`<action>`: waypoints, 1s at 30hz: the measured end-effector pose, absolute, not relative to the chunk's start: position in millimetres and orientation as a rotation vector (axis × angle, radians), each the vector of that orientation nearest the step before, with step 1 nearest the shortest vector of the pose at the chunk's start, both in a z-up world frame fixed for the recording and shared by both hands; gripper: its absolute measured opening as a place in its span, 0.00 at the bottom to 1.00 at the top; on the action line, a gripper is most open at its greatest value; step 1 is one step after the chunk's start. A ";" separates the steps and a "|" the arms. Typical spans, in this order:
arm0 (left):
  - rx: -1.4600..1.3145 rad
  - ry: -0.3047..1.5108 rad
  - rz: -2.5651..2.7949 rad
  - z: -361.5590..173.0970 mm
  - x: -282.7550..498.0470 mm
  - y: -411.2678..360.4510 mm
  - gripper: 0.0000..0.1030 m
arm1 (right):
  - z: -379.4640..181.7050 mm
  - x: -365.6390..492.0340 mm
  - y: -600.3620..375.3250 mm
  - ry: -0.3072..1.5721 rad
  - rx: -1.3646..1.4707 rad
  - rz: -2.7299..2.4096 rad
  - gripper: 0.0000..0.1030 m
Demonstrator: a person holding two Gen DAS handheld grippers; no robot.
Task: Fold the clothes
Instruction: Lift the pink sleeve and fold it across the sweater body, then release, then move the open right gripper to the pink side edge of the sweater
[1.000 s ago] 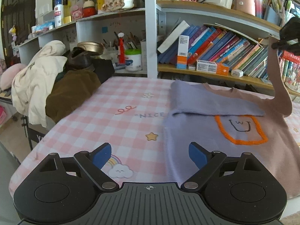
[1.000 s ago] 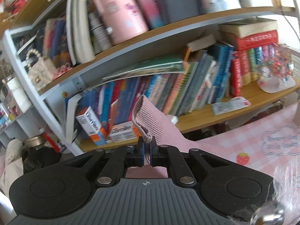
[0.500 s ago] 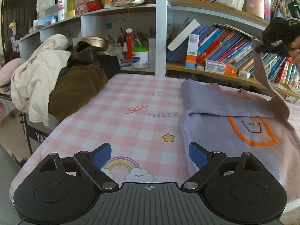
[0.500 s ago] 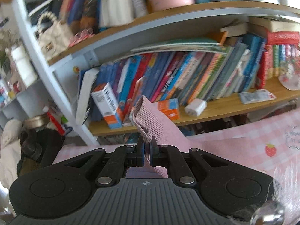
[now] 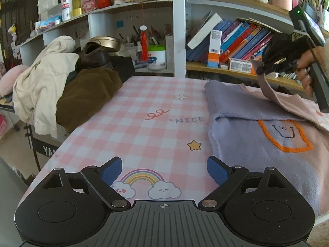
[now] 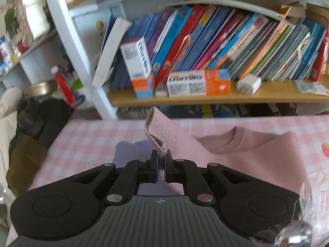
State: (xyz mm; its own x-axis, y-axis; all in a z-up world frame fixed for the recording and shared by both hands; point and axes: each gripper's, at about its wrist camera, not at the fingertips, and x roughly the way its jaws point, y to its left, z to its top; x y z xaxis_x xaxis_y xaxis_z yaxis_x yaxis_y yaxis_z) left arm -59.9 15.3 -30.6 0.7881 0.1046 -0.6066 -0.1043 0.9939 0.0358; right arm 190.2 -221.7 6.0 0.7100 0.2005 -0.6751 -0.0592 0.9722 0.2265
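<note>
A lilac-and-pink sweater (image 5: 257,135) with an orange outlined face patch lies on the pink checked tablecloth (image 5: 144,123), its left sleeve folded across the chest. My right gripper (image 6: 161,164) is shut on the ribbed cuff of the pink sleeve (image 6: 162,135) and holds it above the sweater's body; it also shows in the left wrist view (image 5: 267,68) at the far right. My left gripper (image 5: 164,170) is open and empty, low over the table's near edge, left of the sweater.
A pile of cream and brown clothes (image 5: 61,94) sits at the table's left edge. Bookshelves (image 5: 236,65) with books and boxes stand behind the table. The sweater's pink collar (image 6: 226,142) lies toward the shelves.
My right gripper has carried the pink sleeve down and leftward, toward the sweater's middle. My left gripper has shifted a little left and stays open.
</note>
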 end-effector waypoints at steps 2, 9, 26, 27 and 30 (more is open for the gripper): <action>-0.002 0.657 0.117 -31.0 -60.3 16.8 0.89 | -0.9 190.6 -218.7 0.790 0.190 0.149 0.05; 0.000 0.659 0.115 -31.6 -61.3 18.6 0.89 | -16.6 189.9 -211.3 0.827 0.187 0.162 0.06; 0.016 0.629 0.032 -28.8 -65.8 2.5 0.89 | -2.9 140.7 -250.5 0.782 0.220 0.102 0.37; 0.018 0.628 0.024 -29.0 -66.3 0.3 0.89 | -2.4 136.4 -254.3 0.781 0.223 0.096 0.37; 0.028 0.627 -0.002 -29.4 -66.7 -6.5 0.89 | -3.3 118.7 -272.7 0.779 0.244 0.059 0.37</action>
